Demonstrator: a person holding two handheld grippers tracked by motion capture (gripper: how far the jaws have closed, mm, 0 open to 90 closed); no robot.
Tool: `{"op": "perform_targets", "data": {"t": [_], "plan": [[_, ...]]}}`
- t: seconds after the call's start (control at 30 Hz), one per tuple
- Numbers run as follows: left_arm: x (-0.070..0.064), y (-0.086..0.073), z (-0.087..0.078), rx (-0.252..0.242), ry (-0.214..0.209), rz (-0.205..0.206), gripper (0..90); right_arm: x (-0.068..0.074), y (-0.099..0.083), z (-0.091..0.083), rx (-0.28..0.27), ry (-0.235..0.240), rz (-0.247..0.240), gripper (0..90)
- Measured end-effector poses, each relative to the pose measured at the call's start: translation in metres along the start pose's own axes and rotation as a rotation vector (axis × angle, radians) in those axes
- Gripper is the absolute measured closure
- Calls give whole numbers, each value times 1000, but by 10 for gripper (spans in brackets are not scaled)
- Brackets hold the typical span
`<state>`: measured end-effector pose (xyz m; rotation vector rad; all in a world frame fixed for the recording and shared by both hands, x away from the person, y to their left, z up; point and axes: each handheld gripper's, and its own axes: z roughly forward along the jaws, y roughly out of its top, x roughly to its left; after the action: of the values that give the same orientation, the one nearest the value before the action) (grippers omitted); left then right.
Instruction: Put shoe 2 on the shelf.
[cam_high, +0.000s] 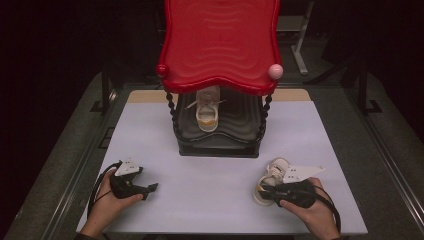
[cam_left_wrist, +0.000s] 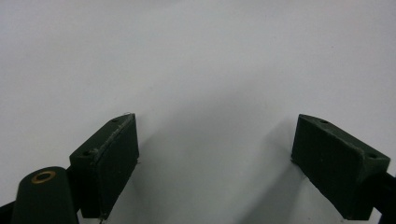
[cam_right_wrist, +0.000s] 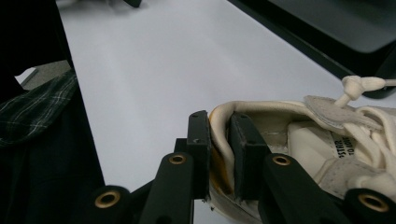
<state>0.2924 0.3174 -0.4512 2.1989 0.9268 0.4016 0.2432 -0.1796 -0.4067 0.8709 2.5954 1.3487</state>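
A cream sneaker (cam_high: 269, 178) with an orange heel lies on the white table at the front right. My right gripper (cam_high: 266, 192) is shut on its heel collar; in the right gripper view one jaw sits inside the sneaker (cam_right_wrist: 299, 140) and one outside, at my right gripper (cam_right_wrist: 218, 144). A matching sneaker (cam_high: 208, 111) stands on the black lower shelf (cam_high: 235, 137) of a rack, under its red top tray (cam_high: 220, 45). My left gripper (cam_high: 152, 188) rests at the front left, open, with bare table between its fingers (cam_left_wrist: 112, 154).
The rack stands at the table's back middle on beaded black posts (cam_high: 172, 107). A pink ball (cam_high: 275, 71) caps the red tray's right corner. White table surface (cam_high: 210, 185) lies between my two hands. A plaid sleeve (cam_right_wrist: 37, 107) shows at the left of the right gripper view.
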Motion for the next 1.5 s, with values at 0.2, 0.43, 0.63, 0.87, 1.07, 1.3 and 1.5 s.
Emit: {"op": "perform_targets", "data": {"t": [0.2, 0.43, 0.63, 0.87, 1.07, 1.3, 1.5], "plan": [[0, 0, 0, 0, 0, 0, 133, 9, 15, -9, -26, 14, -46, 792], [0, 0, 0, 0, -1, -1, 133, 22, 39, -8, -48, 42, -105, 792], [0, 0, 0, 2, -1, -1, 133, 32, 61, -3, -58, 61, -156, 792], [0, 0, 0, 3, -1, -1, 133, 33, 89, 5, -75, 71, -214, 792], [0, 0, 0, 2, -1, -1, 133, 31, 112, 15, -80, 80, -256, 792], [0, 0, 0, 2, 0, 0, 133, 18, 137, 25, -78, 72, -293, 792], [0, 0, 0, 2, -1, -2, 133, -1, 158, 30, -83, 50, -300, 792]]}}
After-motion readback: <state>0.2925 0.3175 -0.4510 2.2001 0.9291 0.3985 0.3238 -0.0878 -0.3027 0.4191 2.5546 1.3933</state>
